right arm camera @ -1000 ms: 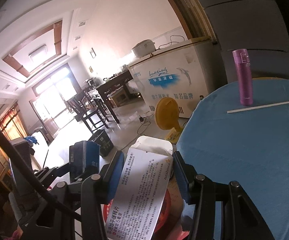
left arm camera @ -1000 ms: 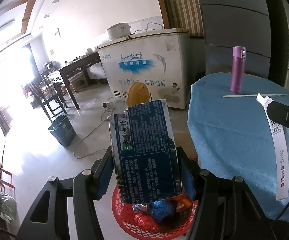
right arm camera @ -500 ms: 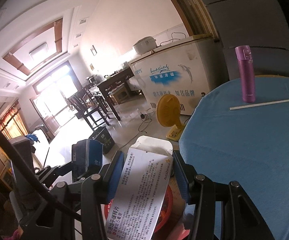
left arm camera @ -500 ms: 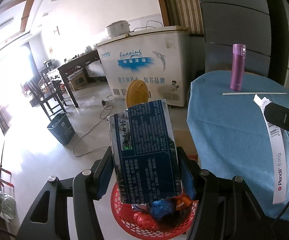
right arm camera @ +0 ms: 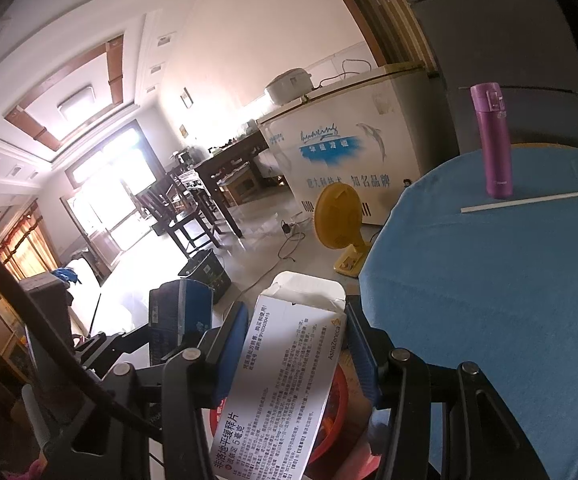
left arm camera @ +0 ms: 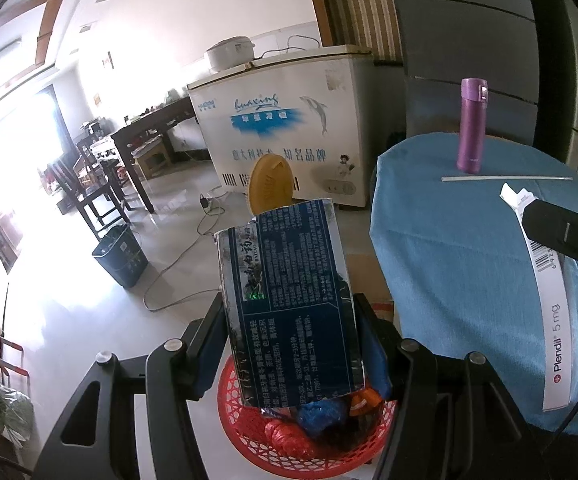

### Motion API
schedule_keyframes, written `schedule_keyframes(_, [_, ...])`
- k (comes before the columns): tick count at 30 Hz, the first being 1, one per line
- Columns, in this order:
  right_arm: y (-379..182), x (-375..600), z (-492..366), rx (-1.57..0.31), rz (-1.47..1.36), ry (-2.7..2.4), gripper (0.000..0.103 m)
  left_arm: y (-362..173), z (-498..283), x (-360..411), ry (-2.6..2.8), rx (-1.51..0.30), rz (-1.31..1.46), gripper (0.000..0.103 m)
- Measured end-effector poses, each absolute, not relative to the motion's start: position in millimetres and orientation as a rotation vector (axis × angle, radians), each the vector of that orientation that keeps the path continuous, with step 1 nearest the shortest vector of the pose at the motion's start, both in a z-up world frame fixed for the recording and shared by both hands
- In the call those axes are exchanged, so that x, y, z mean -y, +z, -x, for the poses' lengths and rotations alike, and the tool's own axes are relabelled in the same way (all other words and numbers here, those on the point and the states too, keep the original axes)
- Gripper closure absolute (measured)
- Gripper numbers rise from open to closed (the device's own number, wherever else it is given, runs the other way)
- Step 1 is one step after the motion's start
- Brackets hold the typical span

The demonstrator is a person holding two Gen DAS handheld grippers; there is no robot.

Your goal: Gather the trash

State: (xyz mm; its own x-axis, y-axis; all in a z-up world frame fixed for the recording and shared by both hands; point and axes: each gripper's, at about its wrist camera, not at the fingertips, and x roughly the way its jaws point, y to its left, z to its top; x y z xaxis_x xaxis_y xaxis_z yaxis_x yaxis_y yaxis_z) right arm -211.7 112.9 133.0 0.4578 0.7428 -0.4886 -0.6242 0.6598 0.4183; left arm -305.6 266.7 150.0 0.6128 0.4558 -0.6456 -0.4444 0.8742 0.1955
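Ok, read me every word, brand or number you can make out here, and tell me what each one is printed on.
"Plendil 5 mg": white box, shut in the right tool.
"AstraZeneca": same white box; its Chinese print is too small to read.
"huaxing": white chest freezer, above a blue banner; Chinese slogan below not legible to me.
"BAIYAO", faint: dark blue box shut in the left tool; other print too small.
Purple bottle: no readable text.

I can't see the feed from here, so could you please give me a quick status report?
Left gripper shut on dark blue box, above red basket. Right gripper shut on white medicine box. Nothing blocking the drop.
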Motion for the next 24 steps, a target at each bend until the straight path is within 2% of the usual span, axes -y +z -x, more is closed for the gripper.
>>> schedule_keyframes(24, [120,-127,201,-0.758,-0.187,0.845,0.05,131,285,-283,0.497,-0.808,-0.018,0.041])
